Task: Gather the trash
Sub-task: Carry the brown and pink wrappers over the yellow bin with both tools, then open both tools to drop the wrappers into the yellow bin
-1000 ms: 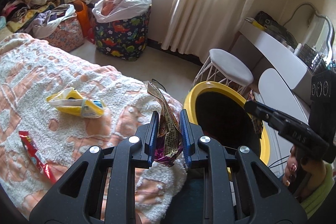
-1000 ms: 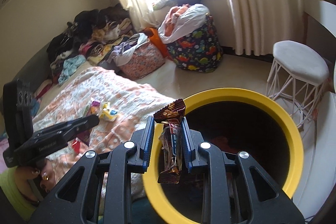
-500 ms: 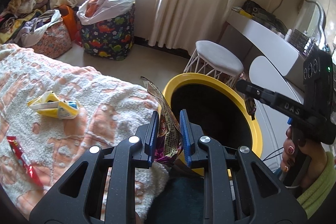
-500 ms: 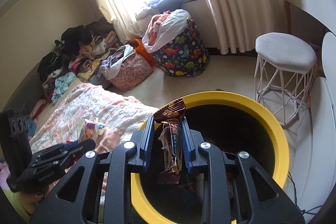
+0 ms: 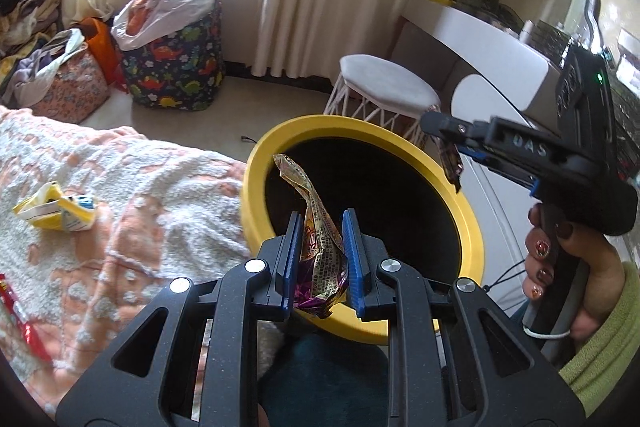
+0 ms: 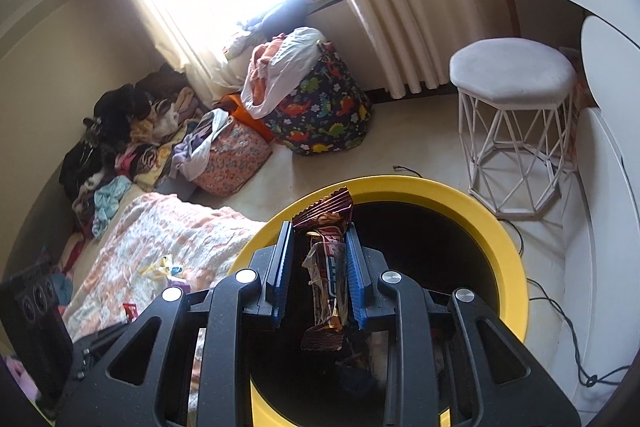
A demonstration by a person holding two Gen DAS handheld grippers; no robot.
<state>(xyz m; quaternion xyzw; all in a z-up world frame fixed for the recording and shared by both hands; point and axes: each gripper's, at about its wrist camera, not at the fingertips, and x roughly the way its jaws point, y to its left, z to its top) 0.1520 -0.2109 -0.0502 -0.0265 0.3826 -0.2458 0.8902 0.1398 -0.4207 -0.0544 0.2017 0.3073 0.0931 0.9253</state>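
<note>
My left gripper (image 5: 319,227) is shut on a crumpled gold and purple wrapper (image 5: 320,247) and holds it over the near rim of the yellow bin (image 5: 256,163). My right gripper (image 6: 319,239) is shut on a brown snack bar wrapper (image 6: 326,267) and holds it above the bin's dark opening; the bin's rim (image 6: 512,247) fills the lower part of that view. In the left wrist view the right gripper (image 5: 444,131) reaches over the bin's far right rim. A yellow wrapper (image 5: 56,211) and a red wrapper (image 5: 16,315) lie on the bed.
The bed with a peach and white blanket (image 5: 140,187) lies left of the bin. A white stool (image 5: 384,87) stands behind the bin, a white desk (image 5: 480,43) to the right. A dinosaur-print hamper (image 5: 176,55) and clothes bags stand by the window.
Both grippers have moved with their wrappers further over the bin. The left gripper has swung right from the bed's edge to the bin's rim. Both grips look unchanged.
</note>
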